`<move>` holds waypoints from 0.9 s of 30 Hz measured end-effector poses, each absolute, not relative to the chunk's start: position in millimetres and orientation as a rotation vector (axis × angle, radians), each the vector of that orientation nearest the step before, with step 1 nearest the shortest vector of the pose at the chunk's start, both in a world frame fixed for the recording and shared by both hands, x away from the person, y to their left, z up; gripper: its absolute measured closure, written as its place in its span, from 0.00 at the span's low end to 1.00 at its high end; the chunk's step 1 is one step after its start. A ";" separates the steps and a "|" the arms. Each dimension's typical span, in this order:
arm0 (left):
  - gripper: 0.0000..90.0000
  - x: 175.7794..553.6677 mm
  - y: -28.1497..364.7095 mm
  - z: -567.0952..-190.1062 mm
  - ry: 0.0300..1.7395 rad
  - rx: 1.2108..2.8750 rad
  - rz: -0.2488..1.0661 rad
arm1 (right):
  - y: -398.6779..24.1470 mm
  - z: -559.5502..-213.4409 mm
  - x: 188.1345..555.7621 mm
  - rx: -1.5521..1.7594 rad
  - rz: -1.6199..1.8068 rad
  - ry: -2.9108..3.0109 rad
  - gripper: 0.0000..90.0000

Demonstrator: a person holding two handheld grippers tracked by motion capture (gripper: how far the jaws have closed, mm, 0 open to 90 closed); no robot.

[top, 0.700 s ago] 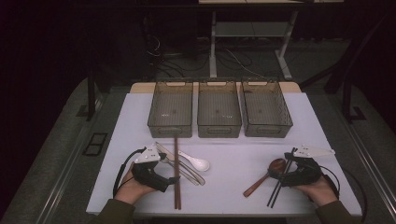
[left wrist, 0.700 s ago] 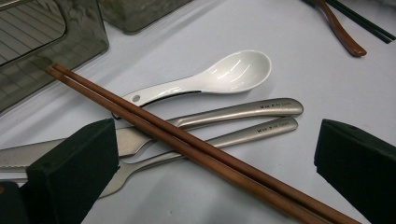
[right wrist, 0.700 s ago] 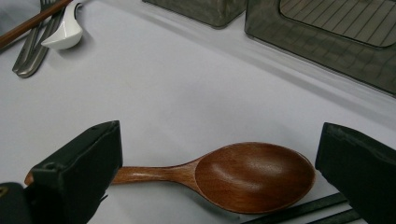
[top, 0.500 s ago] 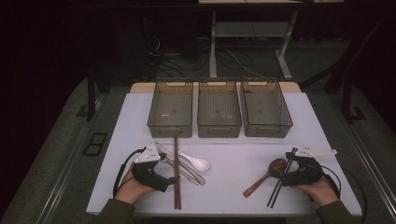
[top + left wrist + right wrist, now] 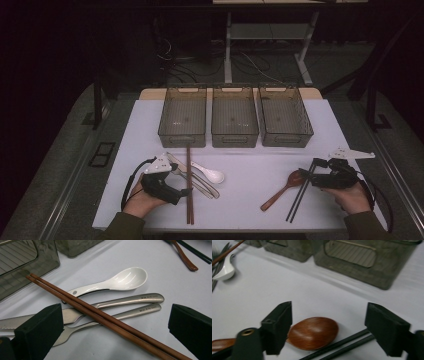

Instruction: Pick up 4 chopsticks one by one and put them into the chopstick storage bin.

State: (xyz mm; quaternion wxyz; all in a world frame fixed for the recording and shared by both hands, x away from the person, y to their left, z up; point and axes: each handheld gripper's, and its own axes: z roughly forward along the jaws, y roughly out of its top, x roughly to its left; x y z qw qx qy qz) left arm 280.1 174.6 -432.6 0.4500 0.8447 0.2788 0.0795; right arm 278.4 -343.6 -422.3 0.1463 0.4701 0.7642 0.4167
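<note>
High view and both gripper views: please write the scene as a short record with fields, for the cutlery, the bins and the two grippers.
Surface: white table
Bins: three clear bins in a row at the far side, nothing visible inside
Left group: brown chopsticks lying across metal knife and fork; white spoon beside them
Right group: wooden spoon beside black chopsticks
Left gripper: open, over the brown chopsticks, holding nothing
Right gripper: open, over the wooden spoon's bowl, not pressing it

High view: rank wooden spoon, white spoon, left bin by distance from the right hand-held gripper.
From the right hand-held gripper:
1. Wooden spoon, just left of its jaws.
2. White spoon, mid-table, farther left.
3. Left bin, far back left.
</note>
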 end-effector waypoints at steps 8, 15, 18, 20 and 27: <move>0.00 280.7 172.5 -433.3 0.677 2.087 0.185 | -359.1 -421.4 291.6 1.432 1.160 2.171 0.54; 0.00 281.4 174.2 -433.1 0.687 2.081 0.184 | -366.9 -421.7 310.3 1.467 1.097 2.165 0.77; 0.00 281.7 174.2 -433.5 0.694 2.081 0.185 | -369.9 -422.0 317.7 1.479 1.077 2.168 0.86; 0.00 281.8 174.3 -433.3 0.694 2.080 0.186 | -371.7 -423.5 322.0 1.493 1.053 2.172 0.91; 0.00 281.3 175.0 -433.0 0.691 2.078 0.186 | -378.7 -431.9 328.7 1.538 0.934 2.190 0.99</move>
